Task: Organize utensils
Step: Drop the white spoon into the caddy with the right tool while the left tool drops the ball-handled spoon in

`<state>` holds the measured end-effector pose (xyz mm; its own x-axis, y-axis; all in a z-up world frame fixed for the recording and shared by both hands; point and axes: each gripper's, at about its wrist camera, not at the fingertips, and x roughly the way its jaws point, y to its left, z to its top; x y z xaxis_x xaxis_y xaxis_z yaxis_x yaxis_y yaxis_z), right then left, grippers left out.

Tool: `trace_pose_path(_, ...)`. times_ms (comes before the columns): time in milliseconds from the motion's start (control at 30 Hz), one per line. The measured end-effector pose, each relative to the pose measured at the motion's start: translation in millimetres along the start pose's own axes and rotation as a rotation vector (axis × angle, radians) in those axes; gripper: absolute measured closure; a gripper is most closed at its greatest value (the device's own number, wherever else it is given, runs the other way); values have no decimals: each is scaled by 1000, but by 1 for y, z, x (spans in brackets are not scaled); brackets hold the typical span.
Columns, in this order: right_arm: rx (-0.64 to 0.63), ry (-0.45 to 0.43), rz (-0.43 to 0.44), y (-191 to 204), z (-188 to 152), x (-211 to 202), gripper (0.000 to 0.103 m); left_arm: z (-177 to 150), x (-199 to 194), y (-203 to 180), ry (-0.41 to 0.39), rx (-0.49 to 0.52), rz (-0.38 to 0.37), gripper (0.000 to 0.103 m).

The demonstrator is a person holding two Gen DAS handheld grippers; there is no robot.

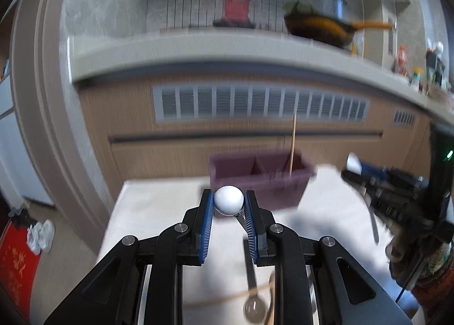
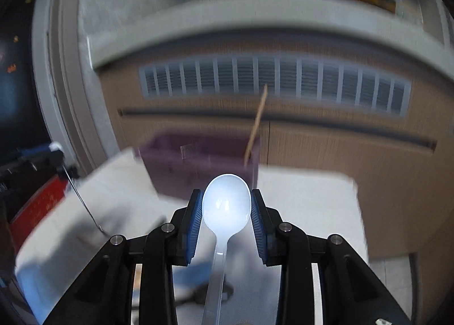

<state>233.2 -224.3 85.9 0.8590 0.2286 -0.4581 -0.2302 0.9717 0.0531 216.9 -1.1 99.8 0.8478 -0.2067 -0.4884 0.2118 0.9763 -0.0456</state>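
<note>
A purple two-compartment bin (image 1: 259, 176) stands at the far edge of the white table (image 1: 159, 211), with a wooden chopstick (image 1: 292, 145) standing in its right compartment. My left gripper (image 1: 229, 201) is shut on a white ball-ended metal utensil (image 1: 228, 199), held above the table just in front of the bin. My right gripper (image 2: 226, 203) is shut on the bowl of a white plastic spoon (image 2: 226, 201), its handle pointing back toward me, in front of the bin (image 2: 198, 160). The chopstick (image 2: 256, 123) leans in the bin's right end.
A metal spoon (image 1: 253, 293) and a wooden stick lie on the table under my left gripper. My right gripper shows at the right of the left wrist view (image 1: 366, 174). Wooden cabinets with a vent grille (image 1: 261, 103) stand behind the table. Frames are motion-blurred.
</note>
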Motion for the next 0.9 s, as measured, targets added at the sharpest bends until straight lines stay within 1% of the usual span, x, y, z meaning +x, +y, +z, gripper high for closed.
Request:
trace_pose_path(33, -11, -88, -6, 1, 29, -7, 72, 13, -3, 1, -25, 5, -3, 80)
trace_pose_path(133, -37, -267, -10, 2, 84, -12, 72, 59, -3, 3, -112, 28, 7, 80)
trace_pose_path(200, -44, -340, 7, 4, 103, -1, 72, 81, 5, 4, -147, 38, 2, 80)
trace_pose_path(267, -37, -360, 26, 6, 111, 15, 72, 96, 20, 5, -164, 51, 11, 80)
trace_pose_path(333, -29, -362, 30, 5, 110, 33, 72, 103, 37, 7, -158, 58, 18, 80)
trace_pose_path(400, -20, -346, 34, 3, 107, 59, 72, 104, 59, 13, -132, 58, 13, 80)
trace_pose_path(567, -21, -277, 9, -2, 83, 104, 72, 89, 105, 25, -65, 37, -4, 80)
trace_pose_path(700, -18, -231, -6, -9, 67, 126, 71, 77, 132, 30, -16, 3, -31, 80)
trace_pose_path(800, -4, -164, 8, -13, 55, 140, 69, 70, 150, 31, 15, -24, -56, 80)
trace_pose_path(833, 10, -115, 32, -15, 52, 145, 67, 66, 153, 32, 23, -33, -73, 79)
trace_pose_path(867, 21, -78, 54, -18, 49, 148, 66, 63, 158, 33, 32, -45, -109, 79)
trace_pose_path(900, 32, -54, 71, -22, 46, 147, 65, 60, 159, 33, 35, -51, -130, 77)
